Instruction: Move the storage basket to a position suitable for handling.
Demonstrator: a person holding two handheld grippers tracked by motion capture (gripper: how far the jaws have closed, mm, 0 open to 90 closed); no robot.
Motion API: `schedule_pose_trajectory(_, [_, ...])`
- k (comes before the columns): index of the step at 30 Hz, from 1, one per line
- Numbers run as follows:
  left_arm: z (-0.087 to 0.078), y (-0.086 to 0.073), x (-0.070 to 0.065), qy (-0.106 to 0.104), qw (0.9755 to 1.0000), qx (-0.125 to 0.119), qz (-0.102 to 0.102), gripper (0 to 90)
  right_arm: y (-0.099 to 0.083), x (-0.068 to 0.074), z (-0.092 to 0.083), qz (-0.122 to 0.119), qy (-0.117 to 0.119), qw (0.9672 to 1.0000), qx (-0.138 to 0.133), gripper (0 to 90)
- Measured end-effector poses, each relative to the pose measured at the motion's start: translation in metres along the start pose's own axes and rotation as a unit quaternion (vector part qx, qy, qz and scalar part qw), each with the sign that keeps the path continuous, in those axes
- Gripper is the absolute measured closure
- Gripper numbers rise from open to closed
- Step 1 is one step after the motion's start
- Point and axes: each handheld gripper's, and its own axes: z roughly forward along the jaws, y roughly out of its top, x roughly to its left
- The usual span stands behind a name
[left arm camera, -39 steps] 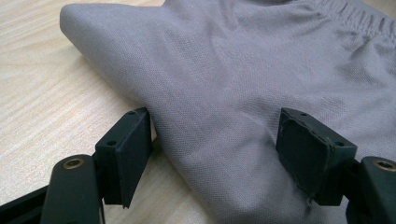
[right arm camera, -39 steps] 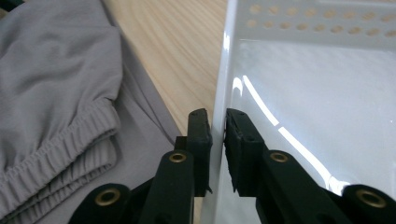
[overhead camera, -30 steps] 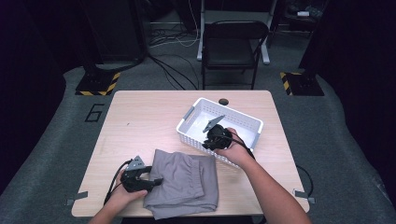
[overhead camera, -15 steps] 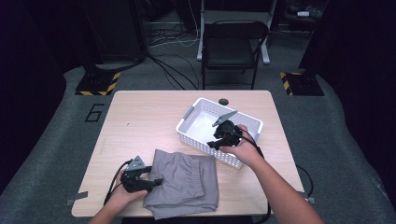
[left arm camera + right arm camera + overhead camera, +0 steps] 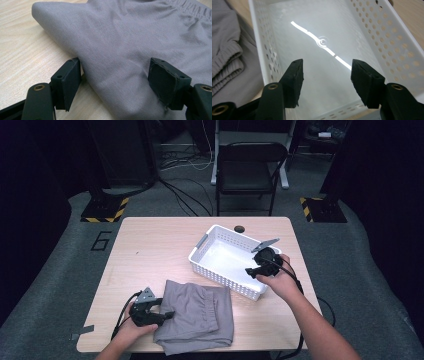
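A grey folded garment (image 5: pixel 197 315) with an elastic waistband lies at the table's front. My left gripper (image 5: pixel 167 314) rests at its left edge, open, with a fold of the grey cloth (image 5: pixel 117 62) between the pads and no pinch showing. A white perforated basket (image 5: pixel 220 270) stands empty at the right of the garment. My right gripper (image 5: pixel 251 271) hovers over the basket's near right end and points into it. Its jaws have just been opening, and there is nothing between them (image 5: pixel 325 75) but the basket's bare floor (image 5: pixel 322 42).
A small black round thing (image 5: pixel 239 228) lies on the table behind the basket. The basket's near long wall almost touches the garment (image 5: pixel 227 60). A black folding chair (image 5: pixel 250 170) stands beyond the table's far edge. Bare wood lies to the left and back.
My right gripper has moved from the middle of the basket's near wall to its right end, a little higher, and its jaws have opened. The left gripper and the garment have kept still.
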Motion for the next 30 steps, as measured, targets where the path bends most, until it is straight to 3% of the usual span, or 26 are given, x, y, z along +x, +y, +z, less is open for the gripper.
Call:
schedule_pose_trajectory(2, [0.000, 0.000, 0.000, 0.000, 1.0000, 0.000, 0.000, 26.5, -0.011, -0.006, -0.002, 0.028, -0.012, 0.9995, -0.002, 38.8])
schedule_pose_trajectory(12, [-0.001, 0.000, 0.000, 0.000, 1.0000, 0.002, -0.002, 26.5, -0.042, -0.022, -0.011, 0.084, -0.034, 0.9959, 0.005, 35.3])
schedule_pose_trajectory(17, [-0.001, 0.000, 0.000, -0.004, 1.0000, 0.005, -0.003, 26.6, -0.054, -0.024, -0.014, 0.090, -0.038, 0.9952, 0.007, 34.3])
schedule_pose_trajectory(20, [-0.001, 0.000, 0.000, -0.003, 1.0000, 0.003, -0.002, 26.6, -0.059, -0.022, -0.014, 0.105, -0.028, 0.9940, -0.002, 33.0])
schedule_pose_trajectory(27, [-0.001, 0.000, 0.000, -0.005, 1.0000, 0.006, -0.001, 26.6, -0.059, -0.017, -0.006, 0.113, -0.024, 0.9933, 0.007, 29.9])
schedule_pose_trajectory(30, [-0.001, 0.000, 0.000, -0.005, 1.0000, 0.005, -0.001, 26.5, -0.059, -0.017, -0.004, 0.113, -0.033, 0.9930, 0.008, 28.8])
